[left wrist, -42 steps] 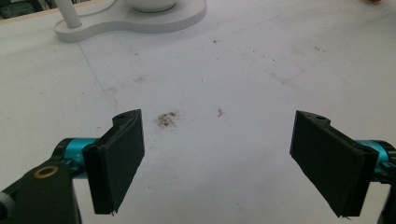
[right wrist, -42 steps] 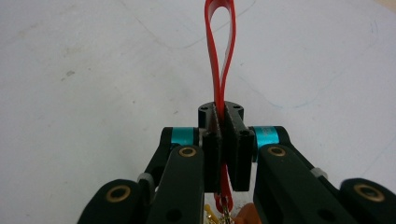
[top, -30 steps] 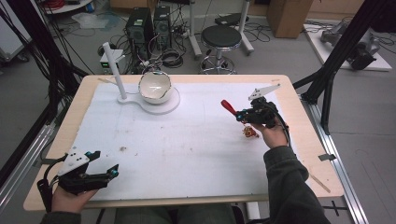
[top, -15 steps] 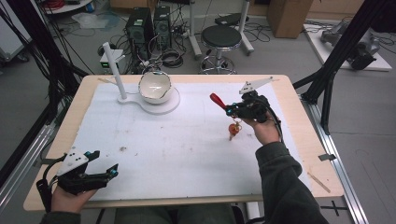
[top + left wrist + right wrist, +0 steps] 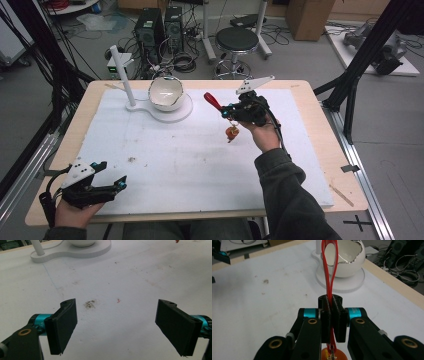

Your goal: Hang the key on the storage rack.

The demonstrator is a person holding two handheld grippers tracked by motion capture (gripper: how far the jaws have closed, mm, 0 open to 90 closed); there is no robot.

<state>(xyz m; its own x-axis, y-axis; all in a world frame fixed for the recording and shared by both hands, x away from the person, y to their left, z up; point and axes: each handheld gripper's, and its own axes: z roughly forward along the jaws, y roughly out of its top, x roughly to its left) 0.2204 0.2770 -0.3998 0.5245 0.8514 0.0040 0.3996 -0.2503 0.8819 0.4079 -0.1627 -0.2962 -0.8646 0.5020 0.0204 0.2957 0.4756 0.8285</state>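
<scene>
We see a red looped strap (image 5: 329, 270), thin and flexible, clamped between the jaws of the right gripper (image 5: 226, 111), which are pressed together on it. In the right gripper view the loop rises from the closed black pads (image 5: 339, 320) toward the bowl, and below the jaws a small round orange object (image 5: 334, 354) hangs from a little metal link at the strap's lower end. In the high view that orange object (image 5: 231, 133) dangles beneath the gripper, over the white mat right of centre; we cannot tell whether it touches the surface. The red loop (image 5: 212, 100) points up and left from the gripper, toward the bowl.

The right hand (image 5: 265, 135) holds its gripper raised above the mat, with a dark sleeve (image 5: 287, 195) coming from the bottom edge.

Beyond the loop sits a white bowl with a jagged, broken-eggshell rim (image 5: 166, 93), resting on a flat white stand (image 5: 172, 113) that also carries a white upright post (image 5: 121, 72). The stand lies on the white foam mat (image 5: 180, 165) covering the wooden table (image 5: 320, 100).

The left gripper (image 5: 111, 185) is at the near left corner of the mat, held in the left hand (image 5: 72, 212). Its jaws stand wide apart with nothing between them. In the left gripper view a small dark smudge (image 5: 90, 304) marks the mat ahead of them.
</scene>
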